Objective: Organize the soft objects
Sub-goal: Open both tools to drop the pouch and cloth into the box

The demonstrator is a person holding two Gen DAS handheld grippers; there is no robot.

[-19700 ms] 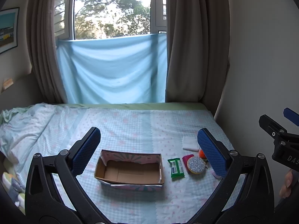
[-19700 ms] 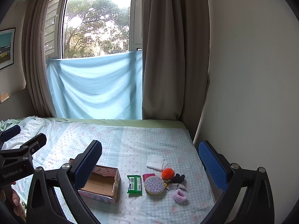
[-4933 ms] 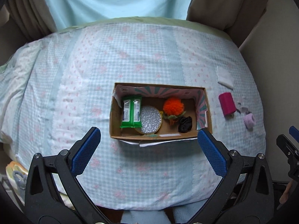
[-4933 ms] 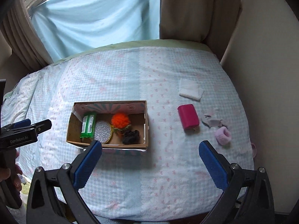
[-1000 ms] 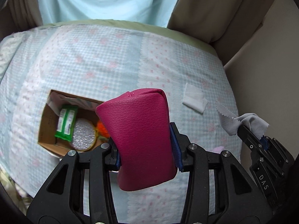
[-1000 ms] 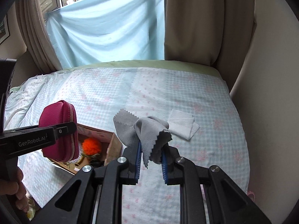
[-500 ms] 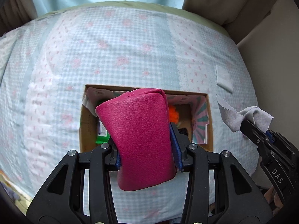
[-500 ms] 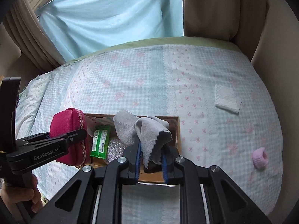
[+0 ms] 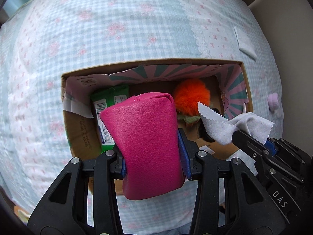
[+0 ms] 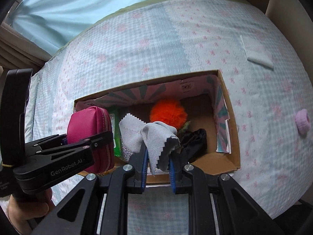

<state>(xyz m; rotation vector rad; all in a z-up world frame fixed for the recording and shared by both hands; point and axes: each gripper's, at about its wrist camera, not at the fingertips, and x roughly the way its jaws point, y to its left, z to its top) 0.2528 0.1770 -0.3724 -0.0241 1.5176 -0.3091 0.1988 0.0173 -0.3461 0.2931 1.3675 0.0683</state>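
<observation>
My left gripper (image 9: 152,150) is shut on a magenta zip pouch (image 9: 145,145) and holds it over the left half of the open cardboard box (image 9: 64,105). My right gripper (image 10: 157,156) is shut on a grey cloth with zigzag edges (image 10: 154,137), hanging over the box's middle. Inside the box (image 10: 232,137) lie a green wipes packet (image 9: 109,101), an orange pompom (image 9: 192,98), a black fabric item (image 10: 195,139) and a glittery silver disc (image 10: 126,150), partly hidden. The pouch (image 10: 90,129) and left gripper (image 10: 86,143) also show in the right wrist view.
The box rests on a bed with a checked blue and pink sheet (image 9: 117,29). A folded white cloth (image 10: 258,52) lies at the far right and a small lilac ring-shaped item (image 10: 302,122) at the right. A wall runs along the bed's right side. A hand (image 10: 25,211) grips the left tool.
Both grippers have come down and leftward from over the bed's right side to just above the box, tilting more steeply downward. The box now looks much larger. Both grips are unchanged.
</observation>
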